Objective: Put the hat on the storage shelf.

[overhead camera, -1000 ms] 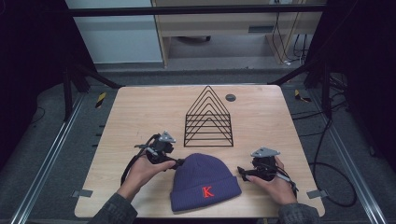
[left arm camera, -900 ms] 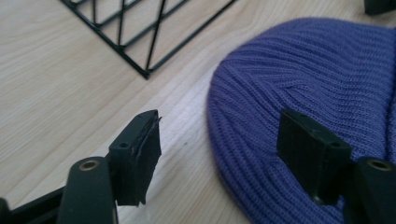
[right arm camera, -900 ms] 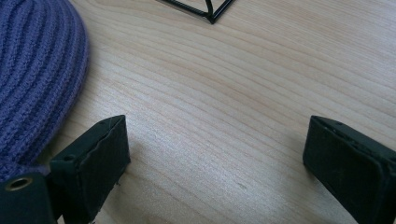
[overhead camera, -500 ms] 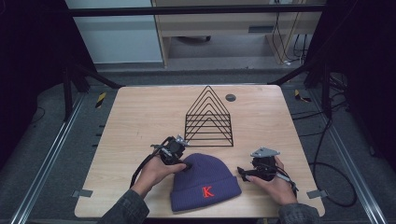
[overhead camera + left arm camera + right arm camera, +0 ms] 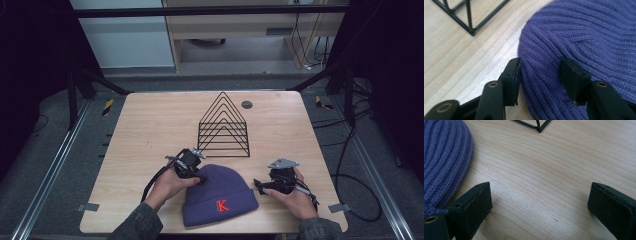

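I have the purple knit beanie (image 5: 220, 195) lying flat on the near part of the wooden tabletop (image 5: 150, 130), its red K patch toward the near edge and its rounded crown toward the far side. My left gripper (image 5: 196, 176) sits at the crown's left edge; in the left gripper view its jaws have just been closing, and a fold of the beanie (image 5: 579, 37) lies between them, one pad at the outer edge of the knit and the other pressed onto the ribbed top, so I read it as pinching the fabric. My right gripper (image 5: 260, 186) rests low just to the right of the beanie, apart from it; in the right gripper view its jaws stand wide with bare wood between them and the beanie's edge (image 5: 444, 157) just beside one jaw. Beyond the beanie stands a black wire rack (image 5: 223, 127) with triangular dividers, near but not touching it, and a small dark disc (image 5: 246, 104) lies farther back.
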